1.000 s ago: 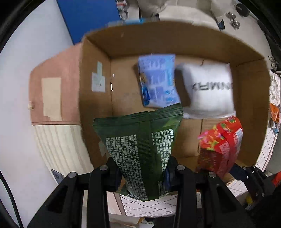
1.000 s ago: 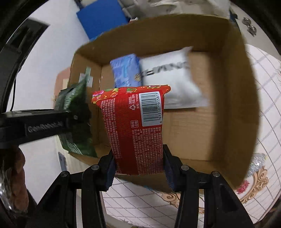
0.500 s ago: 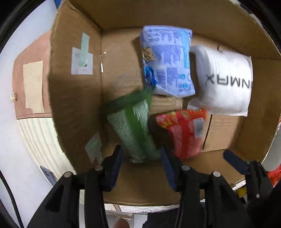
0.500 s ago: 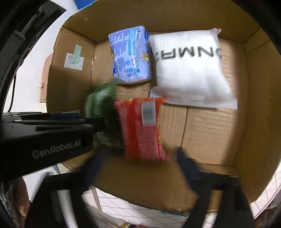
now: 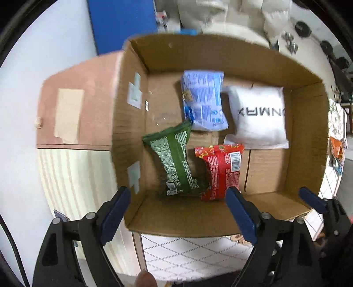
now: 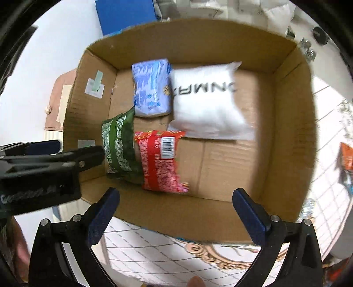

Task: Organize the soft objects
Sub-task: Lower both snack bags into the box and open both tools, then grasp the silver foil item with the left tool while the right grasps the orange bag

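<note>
Green packet (image 5: 176, 161), red packet (image 5: 222, 170) lie in box (image 5: 306, 136); both grippers just opened wide, empty.

Looks like somebody's living space, not a lab

I'm seeing a cardboard box (image 5: 220, 216) on a quilted patterned cloth (image 5: 187, 253), a pinkish cabinet (image 5: 77, 106) to the left, a blue panel (image 5: 123, 24) on the far wall, and cream bedding (image 5: 231, 19) piled behind.
</note>
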